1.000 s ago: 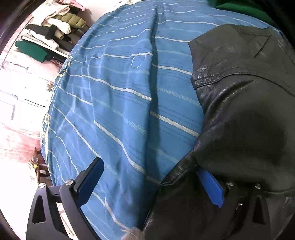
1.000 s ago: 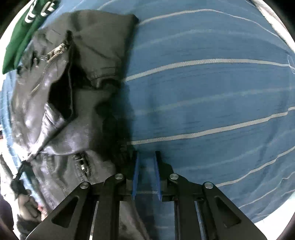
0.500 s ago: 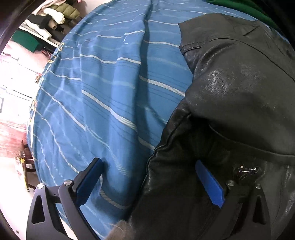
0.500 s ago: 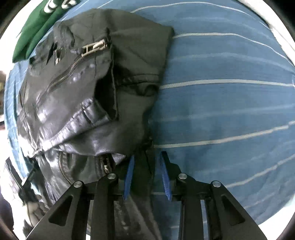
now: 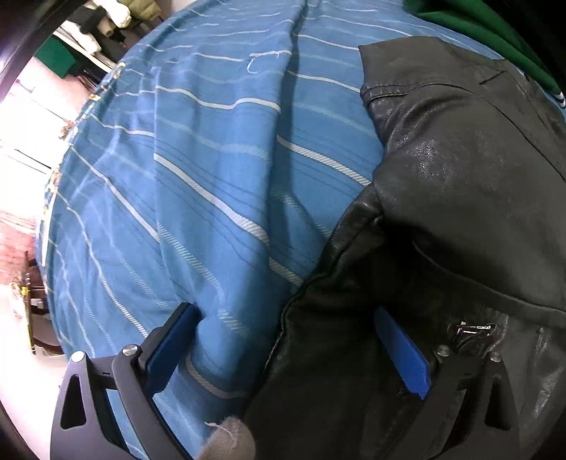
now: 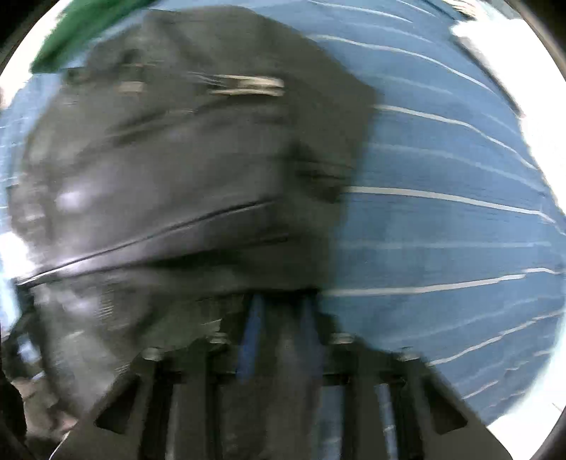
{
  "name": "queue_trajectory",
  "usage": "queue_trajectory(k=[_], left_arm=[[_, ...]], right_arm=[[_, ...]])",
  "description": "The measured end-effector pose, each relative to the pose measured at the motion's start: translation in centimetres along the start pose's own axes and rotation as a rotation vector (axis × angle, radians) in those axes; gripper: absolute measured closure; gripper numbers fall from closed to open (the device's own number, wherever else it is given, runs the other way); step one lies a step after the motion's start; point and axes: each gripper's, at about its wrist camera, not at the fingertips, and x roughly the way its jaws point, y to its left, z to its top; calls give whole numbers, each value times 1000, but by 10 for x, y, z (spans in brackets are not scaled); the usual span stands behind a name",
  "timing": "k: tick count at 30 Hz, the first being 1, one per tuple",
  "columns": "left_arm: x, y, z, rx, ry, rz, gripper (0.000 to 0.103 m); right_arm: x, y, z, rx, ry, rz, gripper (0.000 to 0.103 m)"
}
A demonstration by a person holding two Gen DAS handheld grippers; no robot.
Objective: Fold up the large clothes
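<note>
A black leather jacket (image 5: 460, 198) lies on a blue striped bedspread (image 5: 198, 170). My left gripper (image 5: 286, 318) is open wide; the jacket's left edge lies between its blue pads, one pad pressed into the bedspread, the other under the leather. In the blurred right wrist view the jacket (image 6: 184, 170) fills the left half, with a metal zipper pull near the top. My right gripper (image 6: 281, 311) is shut on a fold of the jacket's edge, dark leather showing between the blue pads.
A green garment (image 5: 495, 39) lies beyond the jacket; it also shows in the right wrist view (image 6: 81, 32). Shelves with folded clothes (image 5: 106, 21) stand past the bed's far corner. The bed's edge (image 5: 53, 219) drops off at left.
My right gripper has moved with the jacket's edge in it; the jacket now fills more of its view and the frame is blurred. The left gripper shifted slightly along the jacket's left edge.
</note>
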Motion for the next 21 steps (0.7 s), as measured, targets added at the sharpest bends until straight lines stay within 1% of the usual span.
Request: queue_trajectory(k=[1, 2, 3, 4, 5, 6, 8, 9, 10, 11, 13, 15, 17, 19, 21], left_arm=[[-2, -4, -3, -5, -4, 11, 0], [-4, -7, -4, -11, -12, 29, 0], [-5, -9, -5, -18, -17, 44, 0], [-9, -12, -7, -29, -22, 67, 0], [-15, -15, -9, -35, -27, 97, 0], [-22, -18, -11, -39, -34, 131, 0], [-45, -27, -21, -44, -70, 212, 0], [-61, -34, -28, -39, -88, 260, 0], [-77, -44, -37, -32, -106, 311, 0], [-93, -58, -48, -17, -119, 353, 0], [-120, -89, -71, 21, -133, 441, 0], [-142, -128, -101, 68, -134, 494, 0], [-157, -168, -130, 108, -125, 520, 0], [-169, -213, -165, 154, -98, 515, 0], [-175, -249, -188, 203, -88, 510, 0]], right_arm=[[7, -15, 4, 39, 8, -17, 93], [14, -26, 6, 57, 32, -53, 93], [22, -38, 9, 64, 66, -47, 93], [25, -48, 11, 80, 84, 16, 93], [23, -60, 14, 100, 98, 89, 86], [19, -66, 16, 91, 107, 128, 82], [4, -75, 18, 29, 88, 135, 60], [-6, -80, 19, -1, 69, 135, 54], [-14, -85, 18, -30, 58, 132, 44], [-21, -90, 17, -65, 47, 117, 39], [-31, -98, 13, -145, 27, 83, 37], [-35, -101, 7, -207, 24, 54, 36], [-36, -110, 0, -249, 29, 47, 28], [-36, -122, -4, -275, 31, 46, 28], [-34, -134, -7, -300, 37, 37, 28]])
